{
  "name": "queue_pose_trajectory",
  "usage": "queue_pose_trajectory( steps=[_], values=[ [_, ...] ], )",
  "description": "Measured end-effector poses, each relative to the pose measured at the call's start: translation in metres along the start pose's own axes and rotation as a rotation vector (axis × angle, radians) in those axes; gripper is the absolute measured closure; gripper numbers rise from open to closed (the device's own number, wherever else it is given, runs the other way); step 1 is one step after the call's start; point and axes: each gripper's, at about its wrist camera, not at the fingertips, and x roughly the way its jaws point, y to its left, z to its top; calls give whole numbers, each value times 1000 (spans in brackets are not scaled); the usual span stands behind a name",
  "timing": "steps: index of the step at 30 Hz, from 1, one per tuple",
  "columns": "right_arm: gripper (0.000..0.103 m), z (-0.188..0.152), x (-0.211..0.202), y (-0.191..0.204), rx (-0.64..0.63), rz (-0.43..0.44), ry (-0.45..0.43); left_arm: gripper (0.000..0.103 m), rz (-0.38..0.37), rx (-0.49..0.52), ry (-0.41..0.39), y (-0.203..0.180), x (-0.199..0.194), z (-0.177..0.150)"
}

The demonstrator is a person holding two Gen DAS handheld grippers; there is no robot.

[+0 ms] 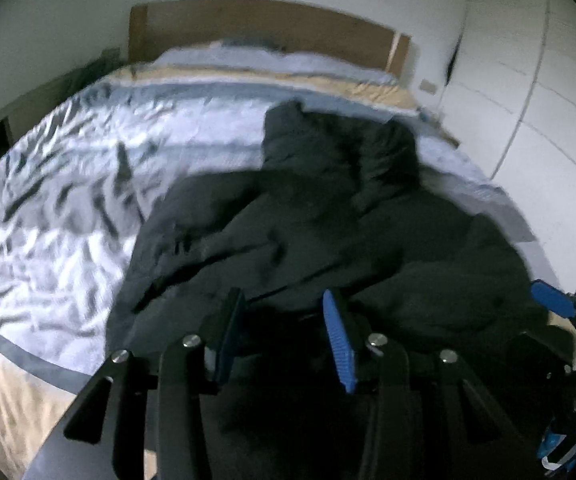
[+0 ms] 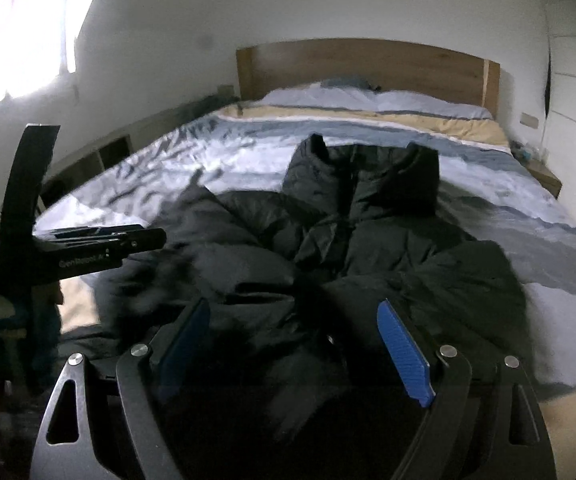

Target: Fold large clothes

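Black puffy jacket lies crumpled on the bed, collar toward the headboard. Left tongs hover spread apart over its near hem; right tongs too, spread wide just beside them, gripping nothing.
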Motion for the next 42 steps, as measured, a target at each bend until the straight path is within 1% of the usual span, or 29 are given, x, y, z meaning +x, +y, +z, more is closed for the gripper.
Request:
queue_pose_trajectory(
  steps=[2, 3, 6, 8, 10, 15, 16, 19, 22, 25, 29, 35, 42],
  values=[
    [18, -7, 18, -5, 12, 1, 39, 64, 16, 9, 57, 4, 22, -7],
    [18, -12, 26, -9, 26, 8, 80, 64, 28, 16, 76, 5, 29, -11],
    [18, -22, 37, -15, 43, 18, 153, 62, 57, 44, 99, 1, 35, -18],
    [18, -25, 38, -14, 16, 9, 196, 62, 79, 59, 126, -2, 36, -20],
    [18, -23, 40, -12, -5, -2, 242, 62, 89, 48, 160, -5, 31, -21],
    [18, -13, 40, -14, -6, -11, 343, 62, 103, 36, 243, -9, 13, -14],
    [18, -9, 38, -14, -4, -13, 370, 62, 106, 34, 253, -10, 8, -12],
    [18, 0, 35, -14, 4, -19, 413, 62, 110, 28, 281, -16, -9, -5],
    [18, 15, 25, -15, 29, -9, 421, 61, 106, 25, 290, -24, -27, 6],
    [18, 32, 14, -13, 24, -3, 407, 61, 103, 48, 288, -34, -37, 17],
    [18, 47, 10, -14, 27, -4, 398, 61, 98, 70, 289, -44, -38, 32],
    [18, 51, 17, -20, 31, -10, 415, 61, 99, 75, 294, -49, -24, 44],
    [18, 42, 33, -30, 41, -24, 448, 61, 106, 77, 341, -50, 13, 40]
  ],
)
